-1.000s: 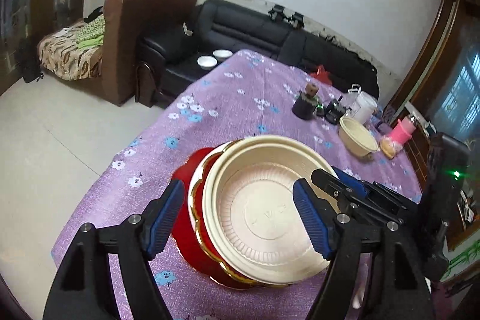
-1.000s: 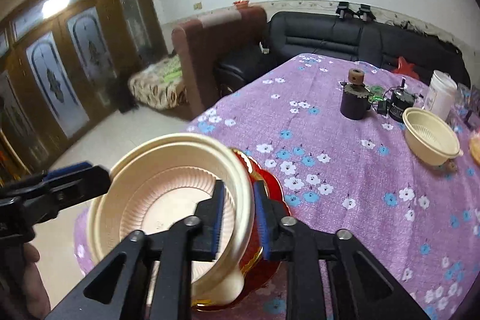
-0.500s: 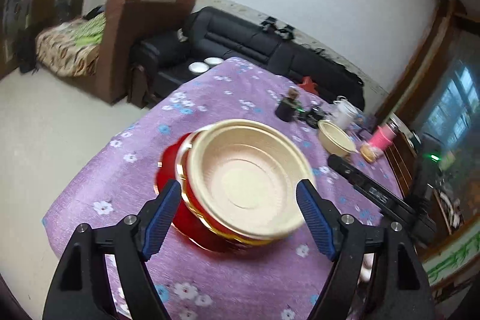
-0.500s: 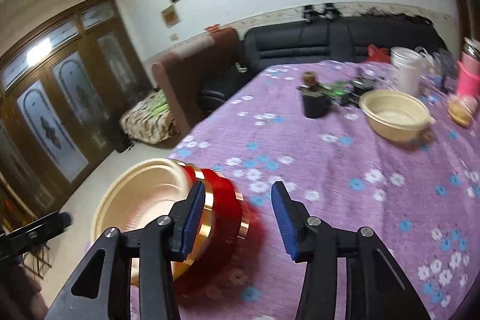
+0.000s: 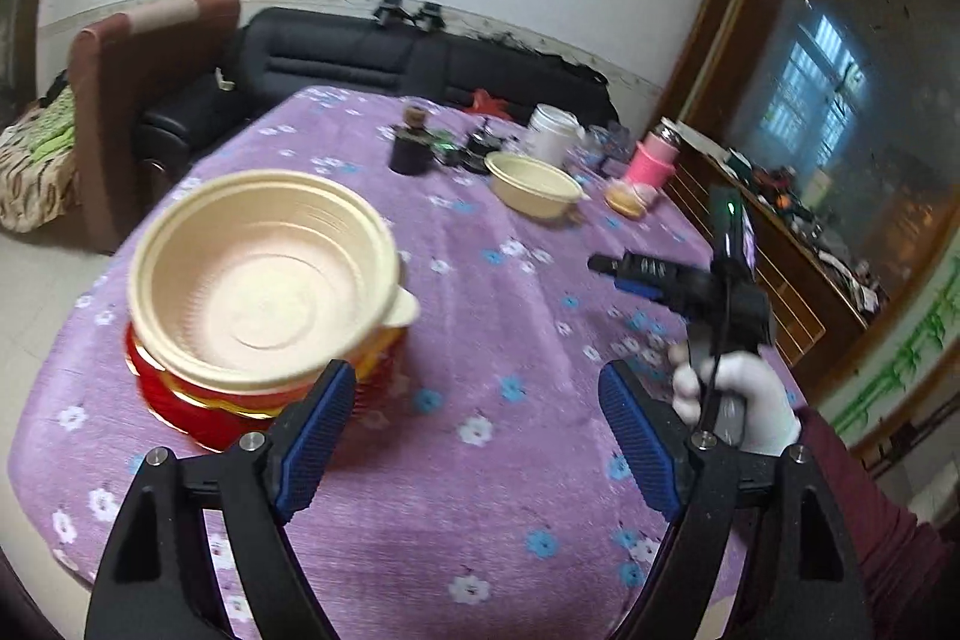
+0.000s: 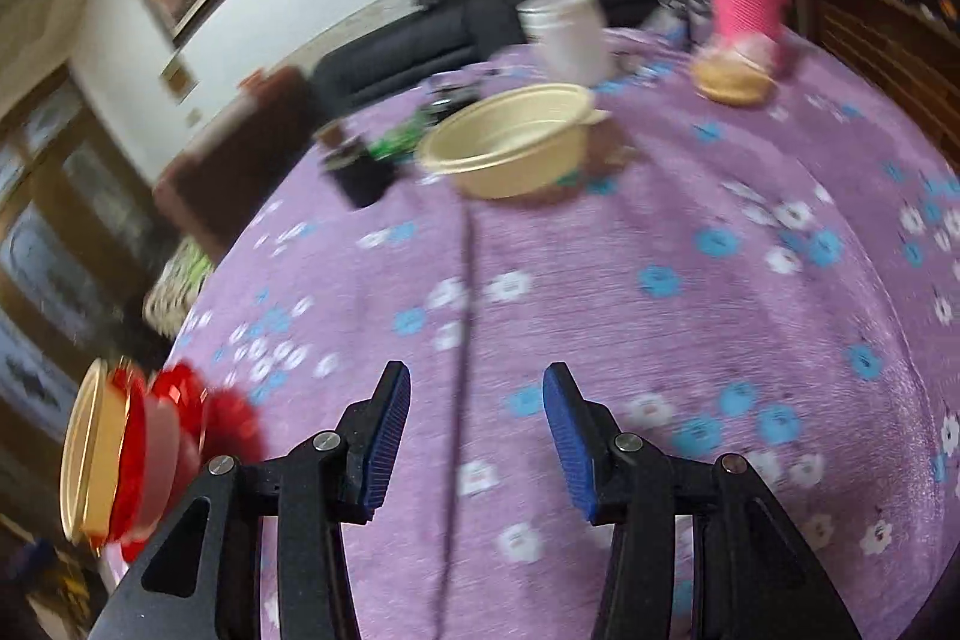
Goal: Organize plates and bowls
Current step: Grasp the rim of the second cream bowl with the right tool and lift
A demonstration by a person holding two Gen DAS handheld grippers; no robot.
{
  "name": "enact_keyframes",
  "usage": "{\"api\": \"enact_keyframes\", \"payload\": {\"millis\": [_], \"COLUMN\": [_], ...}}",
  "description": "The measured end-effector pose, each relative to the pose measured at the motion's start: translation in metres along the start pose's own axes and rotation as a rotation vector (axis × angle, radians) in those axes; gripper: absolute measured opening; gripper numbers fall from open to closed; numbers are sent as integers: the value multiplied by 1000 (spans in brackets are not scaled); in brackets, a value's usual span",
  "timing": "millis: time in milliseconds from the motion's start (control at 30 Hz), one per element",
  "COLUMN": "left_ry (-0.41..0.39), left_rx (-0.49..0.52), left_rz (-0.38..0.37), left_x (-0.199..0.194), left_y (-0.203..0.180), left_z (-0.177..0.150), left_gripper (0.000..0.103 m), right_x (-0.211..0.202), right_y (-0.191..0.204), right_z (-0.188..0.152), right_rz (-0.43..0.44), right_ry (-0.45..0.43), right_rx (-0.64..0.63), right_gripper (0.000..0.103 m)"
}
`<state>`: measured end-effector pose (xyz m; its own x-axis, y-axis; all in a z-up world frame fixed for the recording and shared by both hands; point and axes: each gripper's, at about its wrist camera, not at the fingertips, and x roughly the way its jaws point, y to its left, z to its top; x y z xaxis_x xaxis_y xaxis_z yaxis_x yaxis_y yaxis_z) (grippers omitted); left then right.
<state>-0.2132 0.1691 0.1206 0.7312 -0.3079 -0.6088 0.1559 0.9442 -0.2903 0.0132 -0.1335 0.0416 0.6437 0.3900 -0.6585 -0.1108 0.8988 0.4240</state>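
Where sofa (image 5: 360,52) ends, purple tablecloth (image 5: 480,340)

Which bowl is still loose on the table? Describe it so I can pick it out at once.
Start from the purple flowered tablecloth and look to its far end, near the black sofa. The loose cream bowl sits alone in front of the white tub, between a dark cup and a pink container. Unlike the cream bowl stacked on red dishes, it rests directly on the cloth.
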Motion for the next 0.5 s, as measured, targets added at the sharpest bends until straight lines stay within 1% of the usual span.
{"api": "enact_keyframes", "payload": {"millis": [133,267,400,500], "left_ry": [28,66,98,124], "left_rx": [47,119,164,173], "left_rz": [-24,-64,-75,-54], "left_x": [11,27,40,49], "left_y": [-15,-33,-43,-44], "left_z": [-7,-13,-13,-12], "left_gripper": [82,82,82,82], "right_x": [5,17,43,71], "right_y": [-22,-37,-50,-54], "right_z": [15,50,86,107], "right_rz": [-13,-39,-27,-2], "right_ry": [-11,-34,-25,-2], "right_rx": [54,113,213,285], "right_gripper": [50,50,50,50]}}
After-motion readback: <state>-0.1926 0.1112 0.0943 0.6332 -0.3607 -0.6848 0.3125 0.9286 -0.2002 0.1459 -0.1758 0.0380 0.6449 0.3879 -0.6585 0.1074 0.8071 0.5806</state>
